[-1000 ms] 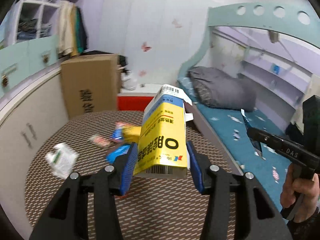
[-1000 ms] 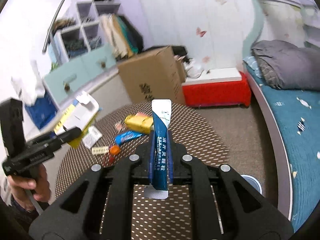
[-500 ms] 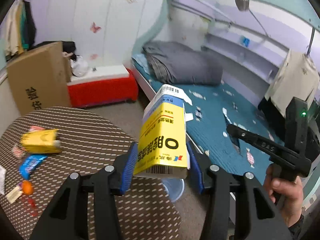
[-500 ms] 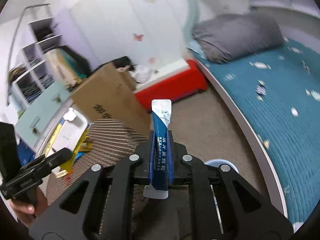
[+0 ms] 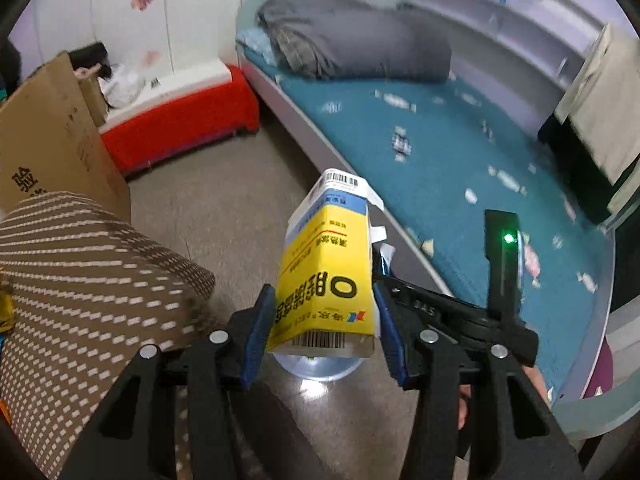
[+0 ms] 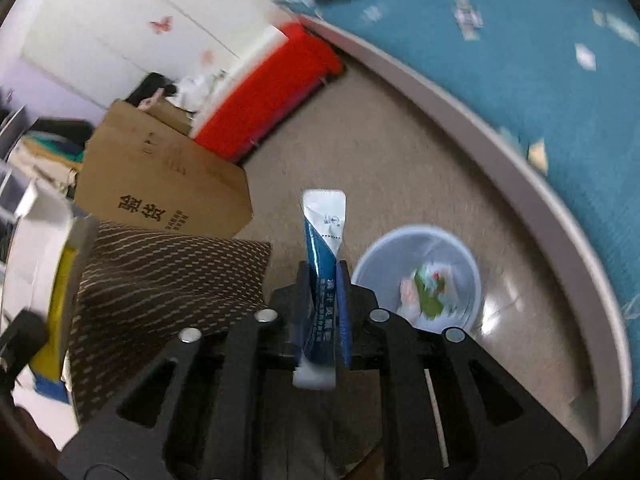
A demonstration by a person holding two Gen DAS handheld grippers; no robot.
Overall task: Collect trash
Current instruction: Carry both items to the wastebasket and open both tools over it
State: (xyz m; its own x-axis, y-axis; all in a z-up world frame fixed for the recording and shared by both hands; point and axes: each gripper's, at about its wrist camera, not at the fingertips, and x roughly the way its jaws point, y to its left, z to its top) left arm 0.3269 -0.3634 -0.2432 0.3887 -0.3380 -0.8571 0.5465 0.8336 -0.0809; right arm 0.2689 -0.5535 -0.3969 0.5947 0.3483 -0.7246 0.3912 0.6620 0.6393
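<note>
My left gripper [image 5: 322, 294] is shut on a yellow and white carton [image 5: 328, 272], which it holds upright over the floor. Just below the carton shows the rim of a pale blue trash bin [image 5: 320, 366]. In the right wrist view the bin [image 6: 460, 256] stands on the floor with some wrappers inside. My right gripper [image 6: 324, 276] is to the left of the bin, and its jaws are opening. A blue and white sachet [image 6: 324, 236] still stands between its pads, loose and twisted. The carton [image 6: 40, 248] also shows at the left edge of that view.
A round table under a brown dotted cloth [image 5: 80, 280] is at the left. Behind it stand a cardboard box [image 5: 48, 140] and a red storage bench [image 5: 180, 120]. A bed with a teal sheet [image 5: 460, 152] and a grey duvet curves along the right.
Both grippers swung right off the table and sank toward the floor bin. The right pads have parted around the sachet. The left still grips the carton.
</note>
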